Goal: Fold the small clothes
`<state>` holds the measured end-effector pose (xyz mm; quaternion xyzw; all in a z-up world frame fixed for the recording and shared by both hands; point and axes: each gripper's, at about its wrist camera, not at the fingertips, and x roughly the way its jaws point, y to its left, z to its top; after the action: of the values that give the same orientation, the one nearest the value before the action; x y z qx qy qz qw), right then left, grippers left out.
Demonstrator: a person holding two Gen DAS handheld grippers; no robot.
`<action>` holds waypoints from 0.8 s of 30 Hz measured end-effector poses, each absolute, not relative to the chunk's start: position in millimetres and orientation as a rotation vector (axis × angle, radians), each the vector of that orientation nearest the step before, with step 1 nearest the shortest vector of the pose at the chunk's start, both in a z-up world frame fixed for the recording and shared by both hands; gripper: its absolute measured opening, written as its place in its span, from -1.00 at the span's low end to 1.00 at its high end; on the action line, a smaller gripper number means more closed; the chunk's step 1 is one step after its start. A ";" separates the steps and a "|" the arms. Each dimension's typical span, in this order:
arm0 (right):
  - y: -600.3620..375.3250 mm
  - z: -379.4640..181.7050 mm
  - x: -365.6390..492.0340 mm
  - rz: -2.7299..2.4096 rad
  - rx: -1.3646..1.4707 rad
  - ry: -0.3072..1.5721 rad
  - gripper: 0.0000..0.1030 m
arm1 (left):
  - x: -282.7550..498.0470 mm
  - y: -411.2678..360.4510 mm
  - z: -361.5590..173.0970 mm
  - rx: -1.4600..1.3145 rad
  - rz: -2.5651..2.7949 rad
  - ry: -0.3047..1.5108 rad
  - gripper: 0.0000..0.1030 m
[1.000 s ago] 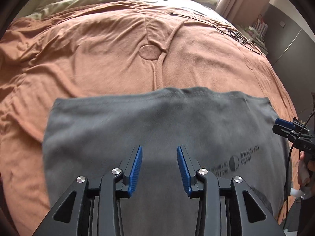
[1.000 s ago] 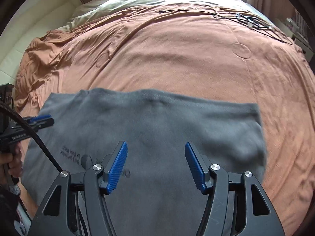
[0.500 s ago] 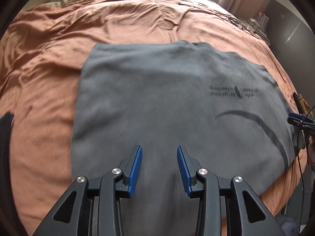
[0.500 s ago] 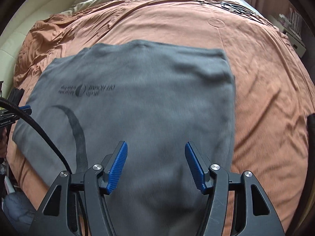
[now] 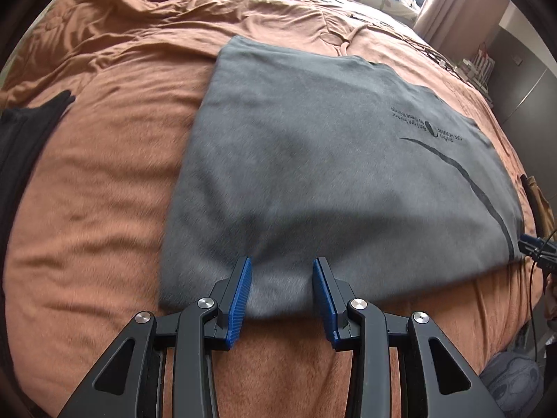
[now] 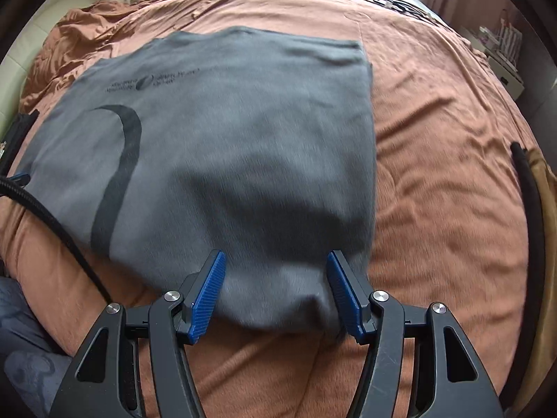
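Note:
A grey T-shirt [image 5: 330, 160] with dark print lies flat and folded into a rectangle on the orange bedspread [image 5: 97, 181]. My left gripper [image 5: 281, 268] is open, and the shirt's near edge lies between its blue fingers near the left corner. In the right wrist view the same shirt [image 6: 226, 132] spreads out ahead. My right gripper [image 6: 275, 257] is open too, straddling the shirt's near right corner, where the cloth bunches a little. At the far right of the left wrist view the tip of the right gripper [image 5: 534, 248] shows.
A black garment [image 5: 24, 139] lies at the bed's left edge. Cables [image 5: 437, 57] trail across the far bedspread. A black cable [image 6: 55, 226] crosses the shirt's left side. A dark tube [image 6: 532, 202] runs along the right. A shelf [image 6: 501, 48] stands beyond the bed.
Both grippers have drawn back toward the near side of the bed, so the shirt's near edge now sits between their fingers. Both stayed open. The shirt has stayed flat.

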<state>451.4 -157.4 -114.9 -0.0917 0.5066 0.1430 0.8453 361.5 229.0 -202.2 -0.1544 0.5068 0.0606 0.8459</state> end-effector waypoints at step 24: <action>-232.1 -99.9 374.3 0.276 0.156 1.000 0.14 | 280.0 287.3 -193.5 -0.631 0.138 0.986 -0.24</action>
<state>374.3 -232.1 -99.9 0.0747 0.4775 0.1316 0.8655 280.0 287.3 -193.5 -0.2975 0.4651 0.0650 0.8313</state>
